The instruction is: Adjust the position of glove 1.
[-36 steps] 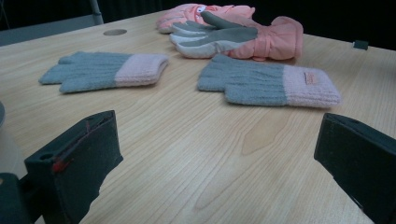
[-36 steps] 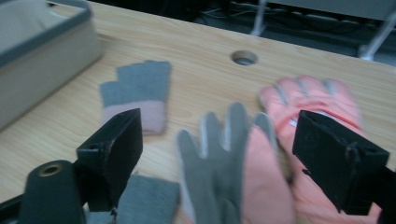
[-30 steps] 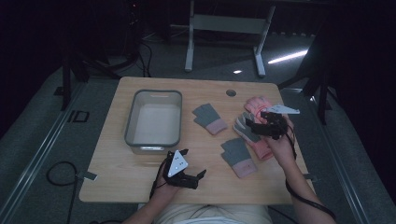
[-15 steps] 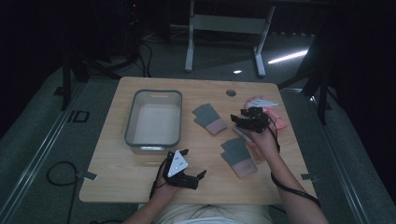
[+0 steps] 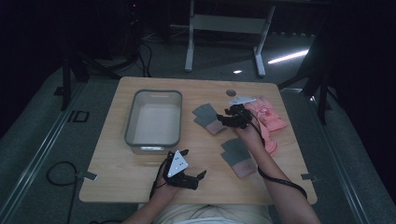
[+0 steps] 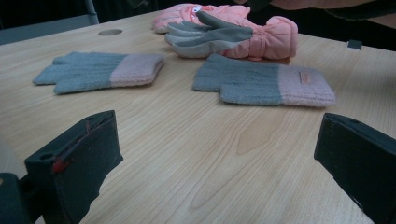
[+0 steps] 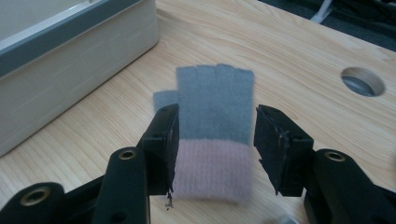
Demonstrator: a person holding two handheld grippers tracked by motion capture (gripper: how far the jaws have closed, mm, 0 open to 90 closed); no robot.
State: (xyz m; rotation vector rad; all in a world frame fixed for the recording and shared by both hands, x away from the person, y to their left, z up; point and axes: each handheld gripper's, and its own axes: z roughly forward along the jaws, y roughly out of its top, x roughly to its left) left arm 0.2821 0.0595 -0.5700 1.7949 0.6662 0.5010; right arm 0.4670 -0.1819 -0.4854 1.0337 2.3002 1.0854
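Observation:
Two grey knit gloves with pink cuffs lie flat on the wooden table (image 5: 116, 186). My right gripper (image 5: 223, 120) hovers low over the farther knit glove (image 5: 208, 117). In the right gripper view, the right gripper (image 7: 215, 121) straddles that knit glove (image 7: 215, 100) near the cuff; its jaws have just been closing and stand at the glove's edges without squeezing it. The nearer knit glove (image 5: 238, 156) lies by the right forearm. My left gripper (image 5: 194, 163) rests near the front edge, and the left gripper (image 6: 217, 123) is wide open over bare wood.
A grey-rimmed bin (image 5: 128, 123) stands at the table's left of centre. Pink ski gloves (image 5: 271, 119) are piled at the right, and the pink ski gloves (image 6: 243, 35) lie behind both knit gloves in the left gripper view. A round cable hole (image 5: 231, 92) sits near the far edge.
My right gripper has moved left from the pink ski gloves to the farther knit glove and sunk toward it, its jaws narrowing. The left gripper has stayed put.

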